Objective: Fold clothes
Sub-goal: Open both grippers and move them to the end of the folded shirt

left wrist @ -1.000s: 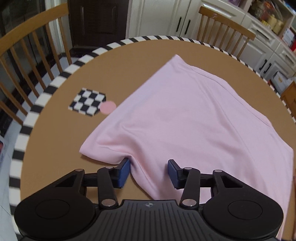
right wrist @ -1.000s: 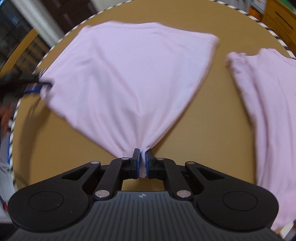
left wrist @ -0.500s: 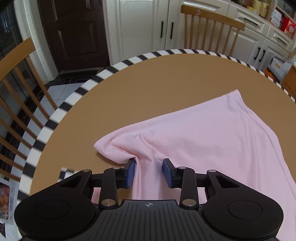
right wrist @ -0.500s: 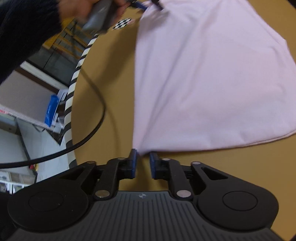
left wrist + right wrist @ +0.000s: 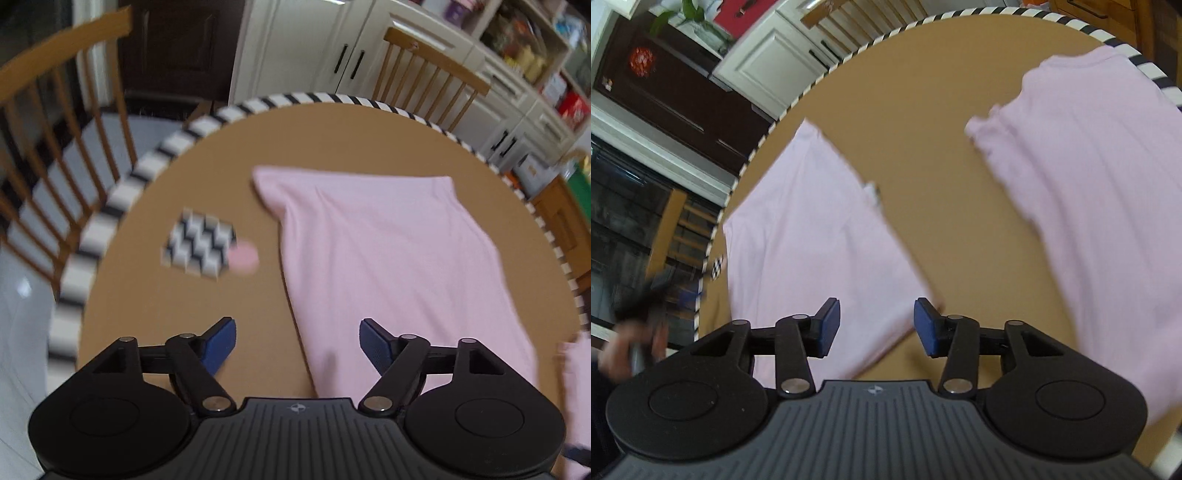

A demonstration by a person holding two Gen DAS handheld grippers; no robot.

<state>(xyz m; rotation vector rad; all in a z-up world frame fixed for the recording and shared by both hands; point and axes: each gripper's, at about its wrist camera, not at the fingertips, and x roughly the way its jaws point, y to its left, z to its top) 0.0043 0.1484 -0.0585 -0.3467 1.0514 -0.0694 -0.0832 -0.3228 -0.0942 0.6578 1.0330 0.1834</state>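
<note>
Two grippers hover over the round brown table, both empty. Nearest in its own view, the left gripper has its blue-padded fingers spread wide, the folded pink garment lying flat below and just ahead, its long edge running between them. The right gripper also has its fingers spread apart, above the near corner of the same folded pink garment. Beyond, left of the garment, a checkered marker lies beside a small pink disc. A second pink garment lies apart, reaching the table's striped rim. Wooden chairs and white cabinets stand behind.
</note>
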